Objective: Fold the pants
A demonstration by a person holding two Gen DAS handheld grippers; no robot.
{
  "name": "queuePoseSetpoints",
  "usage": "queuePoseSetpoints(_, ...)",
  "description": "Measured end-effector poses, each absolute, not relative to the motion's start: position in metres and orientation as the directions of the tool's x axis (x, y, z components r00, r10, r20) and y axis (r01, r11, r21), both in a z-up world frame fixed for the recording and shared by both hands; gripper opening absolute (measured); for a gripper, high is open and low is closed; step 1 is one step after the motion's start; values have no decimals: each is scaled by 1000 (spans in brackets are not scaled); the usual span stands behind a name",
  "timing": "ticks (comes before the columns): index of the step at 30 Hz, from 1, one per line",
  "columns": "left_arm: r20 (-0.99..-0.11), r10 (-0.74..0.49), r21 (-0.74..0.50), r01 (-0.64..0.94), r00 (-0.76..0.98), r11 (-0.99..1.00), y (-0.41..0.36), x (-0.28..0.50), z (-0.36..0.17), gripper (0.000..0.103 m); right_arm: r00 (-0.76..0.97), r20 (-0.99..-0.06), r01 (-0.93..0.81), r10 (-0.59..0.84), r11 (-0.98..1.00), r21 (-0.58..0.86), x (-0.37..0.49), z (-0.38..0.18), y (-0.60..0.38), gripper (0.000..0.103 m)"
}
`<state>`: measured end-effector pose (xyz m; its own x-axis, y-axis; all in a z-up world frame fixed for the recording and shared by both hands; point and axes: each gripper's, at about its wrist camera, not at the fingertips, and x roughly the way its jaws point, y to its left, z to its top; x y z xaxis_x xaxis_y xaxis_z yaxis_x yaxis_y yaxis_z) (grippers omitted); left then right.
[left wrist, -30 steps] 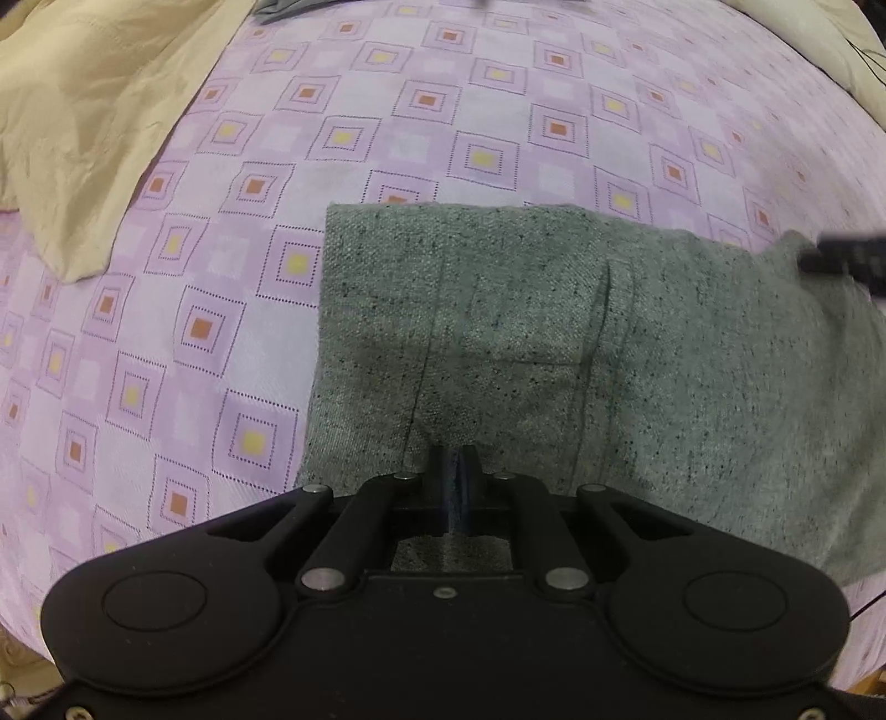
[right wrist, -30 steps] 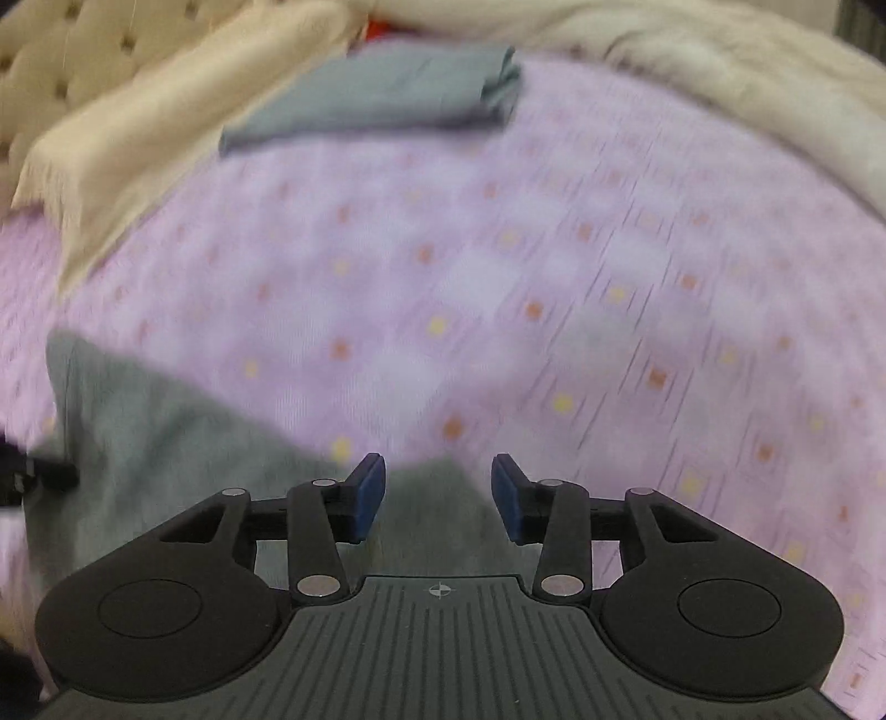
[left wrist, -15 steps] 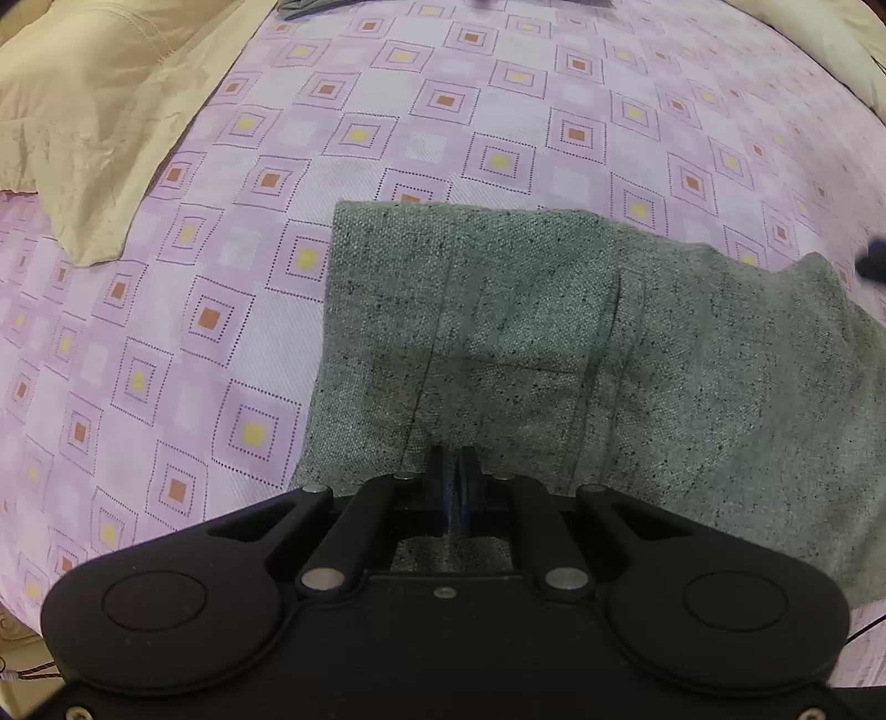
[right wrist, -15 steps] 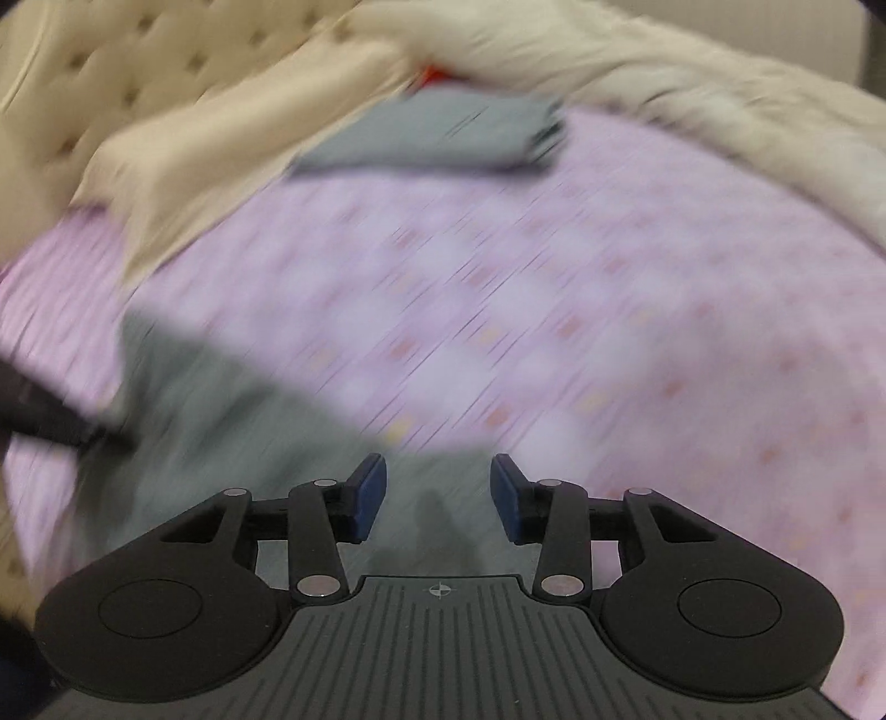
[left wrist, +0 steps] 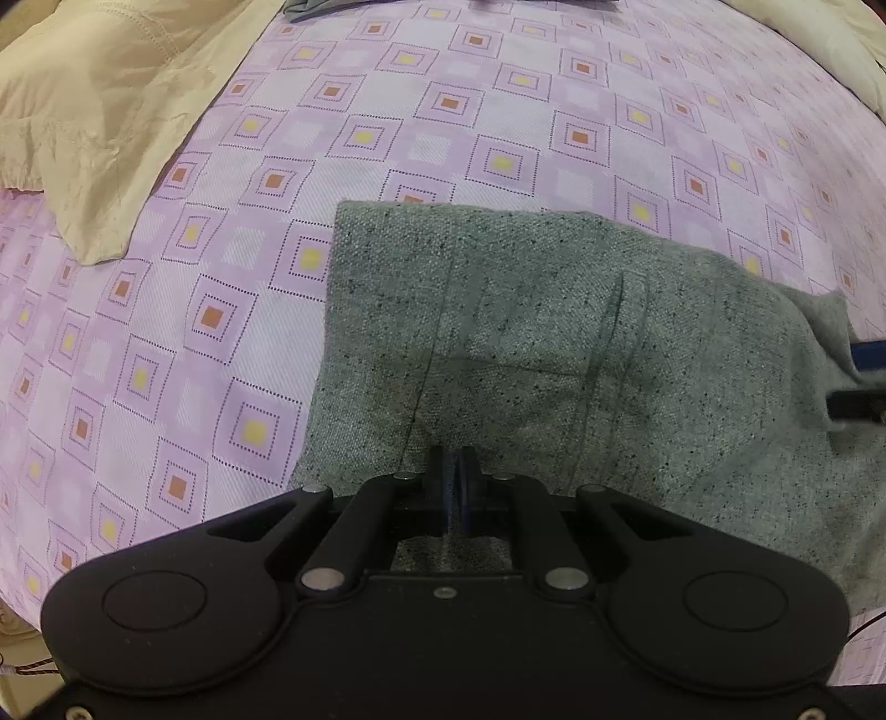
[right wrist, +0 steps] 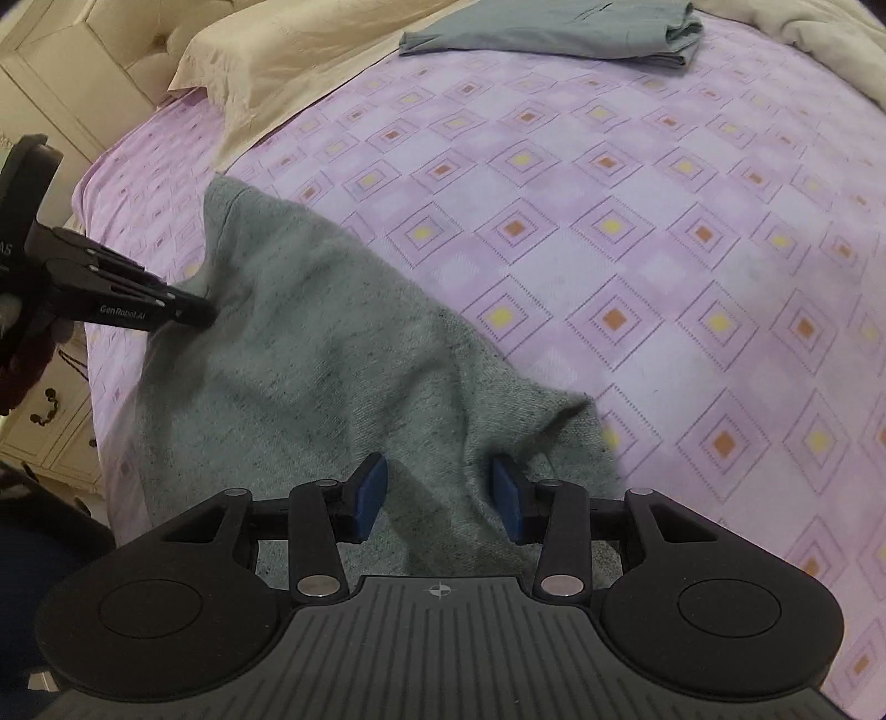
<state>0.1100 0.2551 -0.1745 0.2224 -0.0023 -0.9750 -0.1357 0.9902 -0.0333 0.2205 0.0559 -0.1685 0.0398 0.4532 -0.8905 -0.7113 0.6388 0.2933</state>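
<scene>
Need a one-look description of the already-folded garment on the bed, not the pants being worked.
Start at the purple diamond-patterned bedsheet. At its far edge, right of the beige pillow, lies the folded garment. It is smooth blue-grey and neatly stacked, unlike the speckled grey-green pants nearby.

Grey-green pants [left wrist: 554, 332] flecked with black. Lilac bed sheet [right wrist: 637, 249] patterned in dotted diamonds with yellow and orange centres. Beige pillow [left wrist: 111, 111]. Black claws carry blue pads [right wrist: 370, 495].
</scene>
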Motion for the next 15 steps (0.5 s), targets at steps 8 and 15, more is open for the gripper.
queuePoseSetpoints(8, -976, -8, -39, -136, 220, 990, 255, 111, -174, 14, 65, -856, -558, 514, 730, 396, 261, -183, 42, 41)
queuePoseSetpoints(15, -974, -17, -49, -140, 226, 989, 257, 110, -174, 14, -22, -816, -422, 577, 735, 531, 273, -190, 16, 41)
